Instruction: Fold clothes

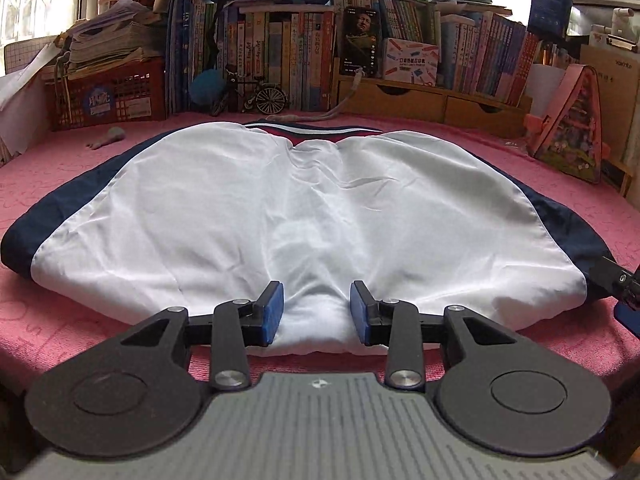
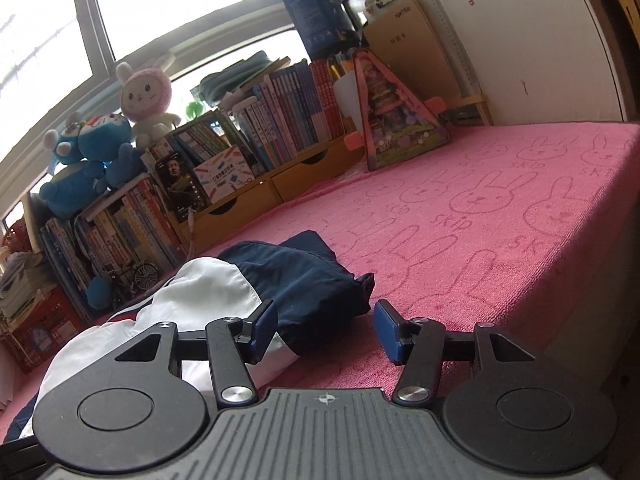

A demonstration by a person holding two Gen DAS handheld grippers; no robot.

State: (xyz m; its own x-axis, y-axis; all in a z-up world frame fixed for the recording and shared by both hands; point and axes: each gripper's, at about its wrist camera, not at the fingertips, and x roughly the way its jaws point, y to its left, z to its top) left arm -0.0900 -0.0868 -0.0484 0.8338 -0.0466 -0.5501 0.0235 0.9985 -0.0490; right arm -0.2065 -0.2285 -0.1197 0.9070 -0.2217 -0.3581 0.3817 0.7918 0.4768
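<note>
A white jacket (image 1: 280, 208) with navy sleeves and a striped collar lies spread flat on the pink bunny-print cover (image 1: 80, 320). My left gripper (image 1: 317, 312) is open, low at the jacket's near hem, with the white fabric between its blue pads. In the right wrist view the jacket (image 2: 208, 284) lies at the left, with its navy sleeve (image 2: 304, 280) bunched up. My right gripper (image 2: 325, 330) is open at the sleeve's end, its left pad against the navy cloth. The tip of the right gripper shows at the right edge of the left wrist view (image 1: 624, 292).
Shelves of books (image 1: 280, 48) and wooden drawers (image 1: 432, 100) line the far edge. A red crate (image 1: 108, 96) stands at the back left, a pink triangular toy house (image 1: 572, 128) at the back right. Plush toys (image 2: 104, 148) sit on the books. A wall stands at the right.
</note>
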